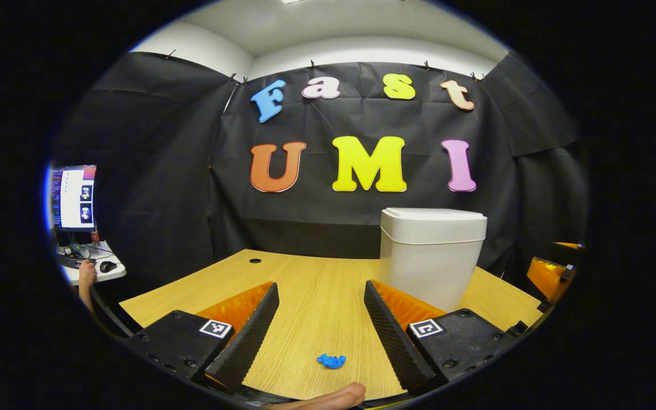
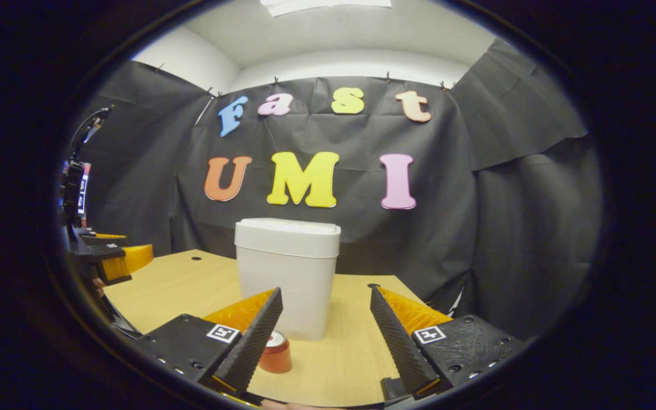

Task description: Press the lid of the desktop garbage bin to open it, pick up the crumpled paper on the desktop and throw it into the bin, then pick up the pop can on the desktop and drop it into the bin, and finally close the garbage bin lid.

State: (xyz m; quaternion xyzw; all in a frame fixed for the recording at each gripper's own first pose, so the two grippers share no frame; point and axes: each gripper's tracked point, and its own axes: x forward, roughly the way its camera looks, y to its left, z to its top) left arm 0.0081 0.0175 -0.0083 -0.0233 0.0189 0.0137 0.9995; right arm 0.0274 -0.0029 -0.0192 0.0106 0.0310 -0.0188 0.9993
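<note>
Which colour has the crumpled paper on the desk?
Blue; the crumpled paper shows best in the left gripper view.

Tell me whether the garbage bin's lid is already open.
No. In the right gripper view the lid lies flat and closed on top of the white garbage bin, with no gap showing.

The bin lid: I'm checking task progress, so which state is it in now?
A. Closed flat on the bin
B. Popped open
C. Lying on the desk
A. The lid sits flat and flush on top of the white bin, with no gap showing in either gripper view.
</note>
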